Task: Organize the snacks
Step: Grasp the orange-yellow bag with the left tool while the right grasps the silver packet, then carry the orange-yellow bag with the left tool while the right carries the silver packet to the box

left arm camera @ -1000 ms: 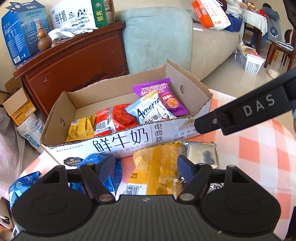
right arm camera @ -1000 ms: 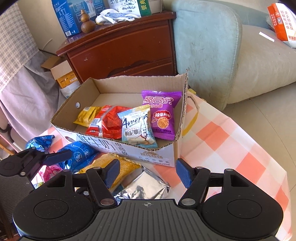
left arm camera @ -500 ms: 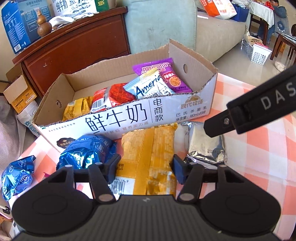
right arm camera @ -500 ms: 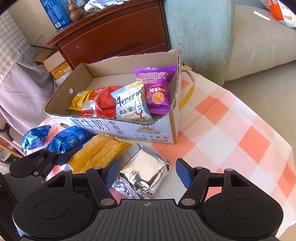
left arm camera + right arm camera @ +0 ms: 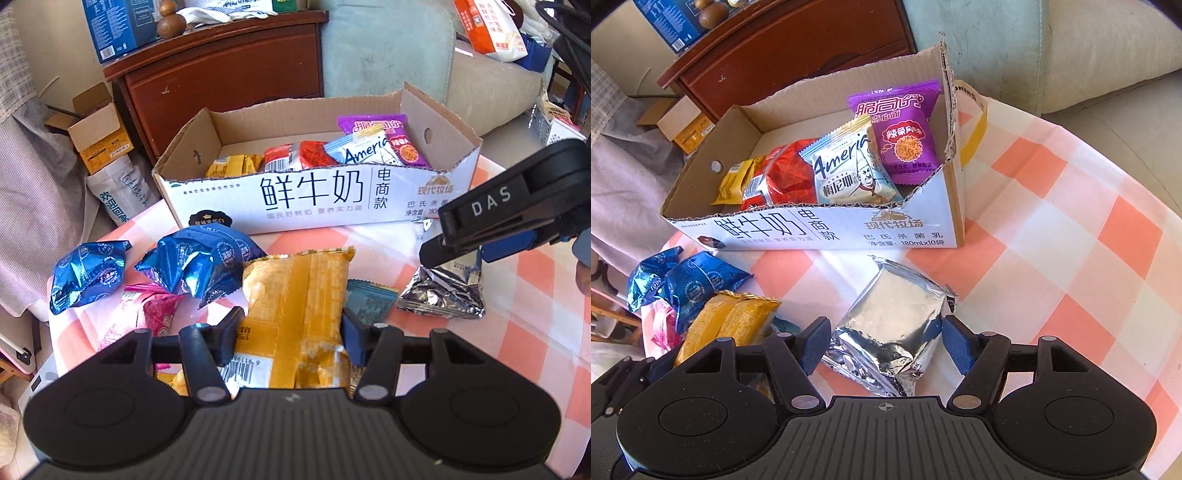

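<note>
Left wrist view puts the yellow packet at my six o'clock, flat on the desk, now framed by the left hand-held gripper. A second ago that packet lay further ahead. The jaws are closing with the packet between them, but I judge the pads not yet pressing, so nothing is grasped. At two o'clock the right hand-held gripper has dropped over the silver pouch; its jaws stand released on either side of it, apart from the foil. At twelve o'clock the cardboard box already holds several snacks. Blue wrappers wait at ten o'clock. Both pickups look about to start.
</note>
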